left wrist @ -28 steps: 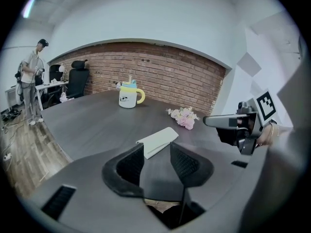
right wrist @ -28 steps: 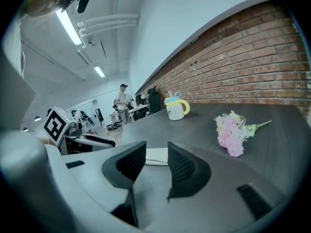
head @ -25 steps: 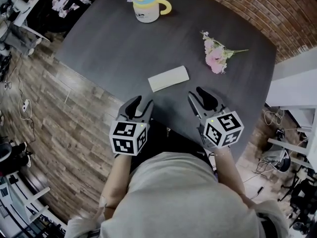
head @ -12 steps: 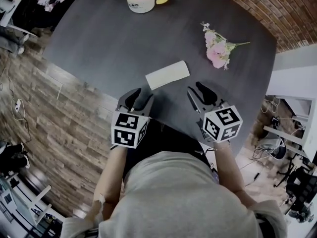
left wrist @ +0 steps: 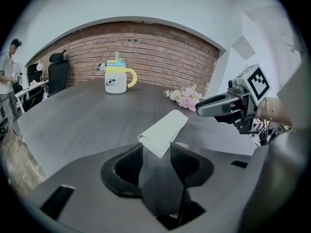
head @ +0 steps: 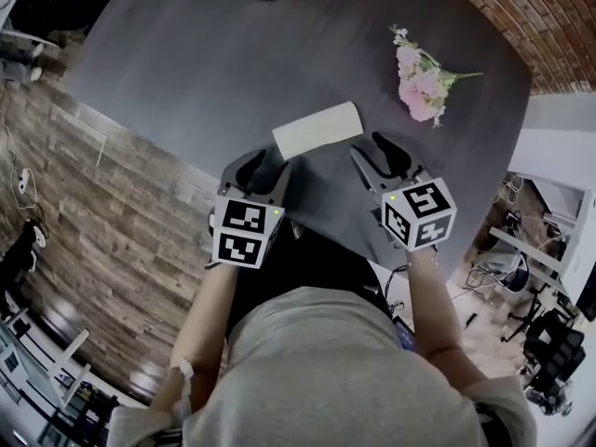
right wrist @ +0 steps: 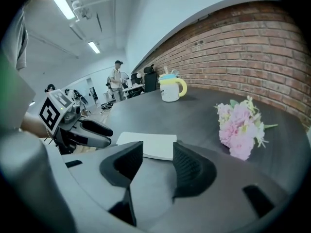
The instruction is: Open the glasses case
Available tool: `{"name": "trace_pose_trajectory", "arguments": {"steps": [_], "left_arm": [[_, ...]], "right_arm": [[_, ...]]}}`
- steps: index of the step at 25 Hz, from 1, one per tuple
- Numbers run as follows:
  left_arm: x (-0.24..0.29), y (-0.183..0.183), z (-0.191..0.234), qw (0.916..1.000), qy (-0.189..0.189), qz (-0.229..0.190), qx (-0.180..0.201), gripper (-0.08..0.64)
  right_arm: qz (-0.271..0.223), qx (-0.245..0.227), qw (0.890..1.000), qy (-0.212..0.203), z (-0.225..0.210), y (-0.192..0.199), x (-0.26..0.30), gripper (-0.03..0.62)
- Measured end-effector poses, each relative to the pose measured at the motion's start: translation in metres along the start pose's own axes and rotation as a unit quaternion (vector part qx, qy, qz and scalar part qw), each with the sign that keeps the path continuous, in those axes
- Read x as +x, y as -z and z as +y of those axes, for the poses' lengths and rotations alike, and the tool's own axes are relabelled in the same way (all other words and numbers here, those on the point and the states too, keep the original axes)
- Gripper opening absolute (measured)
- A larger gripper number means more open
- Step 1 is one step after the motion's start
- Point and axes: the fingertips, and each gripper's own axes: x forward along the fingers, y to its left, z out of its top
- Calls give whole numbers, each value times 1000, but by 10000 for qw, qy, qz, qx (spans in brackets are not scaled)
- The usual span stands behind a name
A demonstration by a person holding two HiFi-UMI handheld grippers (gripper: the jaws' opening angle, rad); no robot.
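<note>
A: L gripper (head: 264,169) – state?
B: Jaws wide apart, nothing in them. The near end of the pale glasses case (head: 318,129) shows just past the gap in the left gripper view, not betw the pads
A: R gripper (head: 373,152)?
B: Jaws opening, no grip on anything. Case lies beyond its tips, nothing betw the pads either
A: So where's the case exactly?
B: Flat on the dark table (head: 186,73), near the front edge, just ahead of both grippers. L tips by its left end, R tips by its right end, both close
A: Anything else up there?
B: Pink flowers (head: 421,82) off to the right, well apart from the case. Mug (left wrist: 115,80) w/ yellow handle at the far side. A person (left wrist: 7,76) stands in the bkgd at far left of the left gripper view
</note>
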Motion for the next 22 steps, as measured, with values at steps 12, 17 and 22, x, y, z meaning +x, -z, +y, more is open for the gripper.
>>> {"name": "trace_pose_trajectory", "arguments": {"steps": [12,17,22], "left_arm": [[21,9,-1,9996,160,221,42,187],[25,11,0,9997,108,236,-39,164],[27,11,-2,9997,83,237,1,140]], "right_arm": [[593,-334,9977,-40,-13,23,31,195],[675,-534,9963,-52,-15,28,40,205],[662,-573,9961,-86,-16,29,42,207]]}}
